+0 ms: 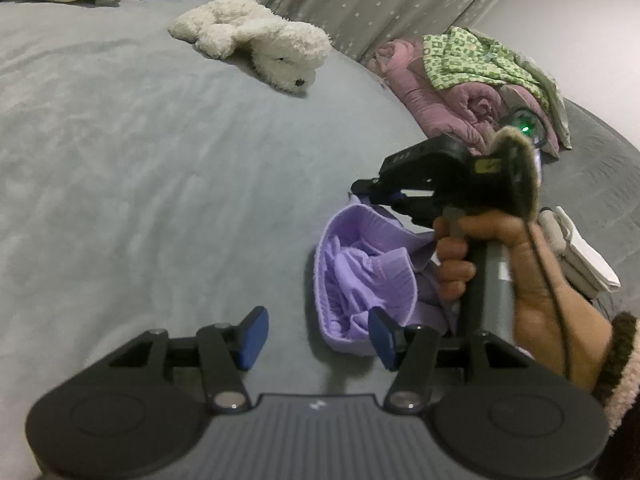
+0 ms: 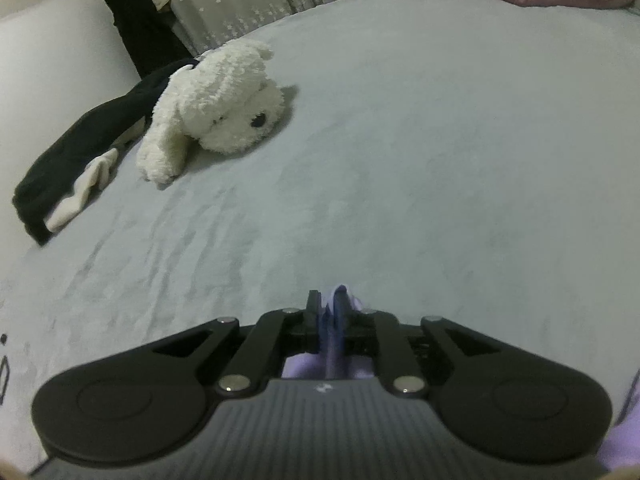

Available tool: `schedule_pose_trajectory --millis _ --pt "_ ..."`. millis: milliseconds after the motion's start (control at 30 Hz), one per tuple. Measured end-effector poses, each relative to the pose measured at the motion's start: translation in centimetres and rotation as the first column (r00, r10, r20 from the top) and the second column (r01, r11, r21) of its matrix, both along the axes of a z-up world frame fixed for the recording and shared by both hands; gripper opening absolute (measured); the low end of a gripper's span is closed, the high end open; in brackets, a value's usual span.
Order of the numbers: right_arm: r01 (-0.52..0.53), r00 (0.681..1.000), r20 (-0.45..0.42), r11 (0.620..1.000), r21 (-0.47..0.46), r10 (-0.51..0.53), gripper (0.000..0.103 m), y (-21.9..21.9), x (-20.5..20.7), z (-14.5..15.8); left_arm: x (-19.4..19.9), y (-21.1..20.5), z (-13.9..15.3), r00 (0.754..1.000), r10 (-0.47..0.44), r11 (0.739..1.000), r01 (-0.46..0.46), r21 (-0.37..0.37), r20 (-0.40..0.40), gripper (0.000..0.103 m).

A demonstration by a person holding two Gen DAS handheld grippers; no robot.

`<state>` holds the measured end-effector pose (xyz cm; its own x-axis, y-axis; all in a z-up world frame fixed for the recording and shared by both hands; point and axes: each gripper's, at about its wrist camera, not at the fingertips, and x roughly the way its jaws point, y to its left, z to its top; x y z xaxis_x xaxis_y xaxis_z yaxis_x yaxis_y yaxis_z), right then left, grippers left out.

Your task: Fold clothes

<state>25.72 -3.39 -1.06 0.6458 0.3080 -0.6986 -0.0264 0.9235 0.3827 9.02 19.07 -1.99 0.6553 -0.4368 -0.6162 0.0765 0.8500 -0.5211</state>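
A crumpled lilac garment (image 1: 360, 272) lies on the grey bed (image 1: 140, 160). My left gripper (image 1: 318, 332) is open just in front of it; its right blue pad (image 1: 382, 338) is at the garment's near edge, and nothing sits between the pads. A hand (image 1: 496, 264) holds my right gripper (image 1: 372, 194) over the garment's far edge, where the cloth rises to the tips. In the right wrist view the right gripper (image 2: 330, 304) has its pads close together with a strip of lilac garment (image 2: 350, 298) pinched between them.
A white plush dog (image 1: 256, 40) (image 2: 212, 112) lies further back on the bed. A pink quilt (image 1: 452, 108) with a green patterned cloth (image 1: 472, 56) is piled at the right. Black and white clothes (image 2: 68, 168) lie at the left, and folded white cloth (image 1: 580, 256) sits behind the hand.
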Motion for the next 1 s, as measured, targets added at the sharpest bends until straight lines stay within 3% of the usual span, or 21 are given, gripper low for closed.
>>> schedule_pose_trajectory --millis 100,167,200,600,1000 --pt "-0.032 0.999 -0.003 0.999 0.001 0.032 0.016 -0.1 -0.6 1.0 0.1 -0.3 0.0 1.0 0.002 1.0 -0.001 0.016 -0.011 0.062" --pt "-0.043 0.999 0.004 0.999 -0.001 0.043 0.038 -0.2 -1.3 1.6 0.1 -0.5 0.1 1.0 0.004 1.0 -0.004 0.028 -0.014 0.062" --pt "-0.047 0.999 0.007 0.999 -0.002 0.047 0.041 -0.5 -1.8 1.8 0.1 -0.6 0.1 1.0 0.007 0.999 -0.006 0.033 -0.015 0.062" --pt "-0.096 0.995 0.022 0.994 -0.047 0.097 0.041 -4.2 -8.5 3.5 -0.4 -1.9 0.3 0.999 0.042 0.996 -0.04 0.078 -0.016 0.063" --pt "-0.189 0.982 -0.005 0.977 -0.099 0.19 0.041 -6.3 -16.2 2.5 -1.1 -3.7 0.7 1.0 0.02 0.997 -0.021 0.078 0.004 0.063"
